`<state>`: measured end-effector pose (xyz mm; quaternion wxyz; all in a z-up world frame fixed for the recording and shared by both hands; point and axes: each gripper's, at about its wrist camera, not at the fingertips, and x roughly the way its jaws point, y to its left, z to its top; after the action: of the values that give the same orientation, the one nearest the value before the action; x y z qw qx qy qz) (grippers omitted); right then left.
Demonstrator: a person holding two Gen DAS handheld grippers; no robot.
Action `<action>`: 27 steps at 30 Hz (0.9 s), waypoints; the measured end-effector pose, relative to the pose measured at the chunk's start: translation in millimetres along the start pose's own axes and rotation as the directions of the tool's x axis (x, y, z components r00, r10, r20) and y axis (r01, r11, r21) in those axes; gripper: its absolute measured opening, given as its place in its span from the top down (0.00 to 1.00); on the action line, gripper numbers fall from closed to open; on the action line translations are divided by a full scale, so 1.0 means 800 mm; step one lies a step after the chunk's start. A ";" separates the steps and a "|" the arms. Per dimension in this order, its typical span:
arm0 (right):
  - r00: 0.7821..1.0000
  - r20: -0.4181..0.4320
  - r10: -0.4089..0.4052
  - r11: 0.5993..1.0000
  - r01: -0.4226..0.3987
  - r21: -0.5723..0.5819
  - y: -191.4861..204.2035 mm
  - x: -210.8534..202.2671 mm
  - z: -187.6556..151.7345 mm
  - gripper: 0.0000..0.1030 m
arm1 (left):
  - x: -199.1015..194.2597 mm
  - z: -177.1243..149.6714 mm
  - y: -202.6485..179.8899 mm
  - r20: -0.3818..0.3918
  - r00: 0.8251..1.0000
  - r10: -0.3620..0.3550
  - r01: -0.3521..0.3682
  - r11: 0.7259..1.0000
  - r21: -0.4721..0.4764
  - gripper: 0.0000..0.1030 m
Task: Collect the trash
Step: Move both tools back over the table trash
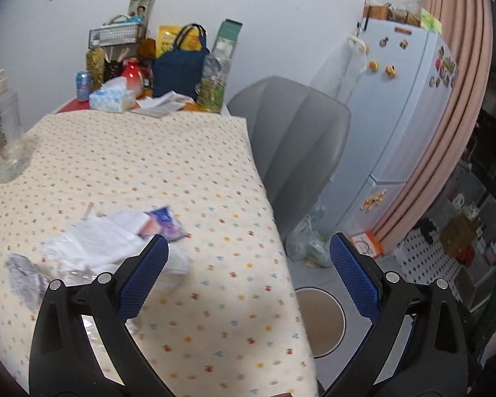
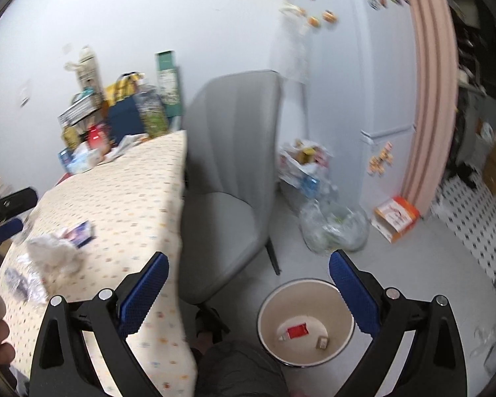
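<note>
A pile of trash lies on the dotted tablecloth: crumpled white tissue (image 1: 99, 241), a blue-purple wrapper (image 1: 163, 223) and a grey crinkled wrapper (image 1: 24, 274). My left gripper (image 1: 248, 248) is open and empty, just right of the pile at the table edge. The same tissue (image 2: 53, 254) and wrapper (image 2: 79, 233) show in the right wrist view. My right gripper (image 2: 248, 264) is open and empty, above the round bin (image 2: 274, 301) on the floor. The bin holds a red wrapper (image 2: 296, 330) and a small scrap. The left gripper's fingers (image 2: 3, 231) show at the far left.
A grey chair (image 2: 228, 172) stands between table and bin. The bin also shows in the left wrist view (image 1: 317, 321). A clear plastic bag (image 2: 334, 228) and an orange box (image 2: 396, 218) lie on the floor by the white fridge (image 1: 396, 106). Bags, boxes and a tissue box (image 1: 114, 97) crowd the table's far end. A clear bottle (image 1: 3, 132) stands left.
</note>
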<state>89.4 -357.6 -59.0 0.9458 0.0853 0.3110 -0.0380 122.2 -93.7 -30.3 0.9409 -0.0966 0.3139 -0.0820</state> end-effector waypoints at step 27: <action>0.935 -0.121 0.333 0.861 -0.354 -0.365 0.218 0.007 -0.011 0.12 | -0.084 -0.031 0.191 0.082 0.993 0.080 -0.064 0.983 -0.174 0.06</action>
<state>110.2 -184.6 -45.3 0.9270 -0.0452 0.3174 0.1944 69.0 65.6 -46.7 0.9445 -0.1693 0.2811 -0.0162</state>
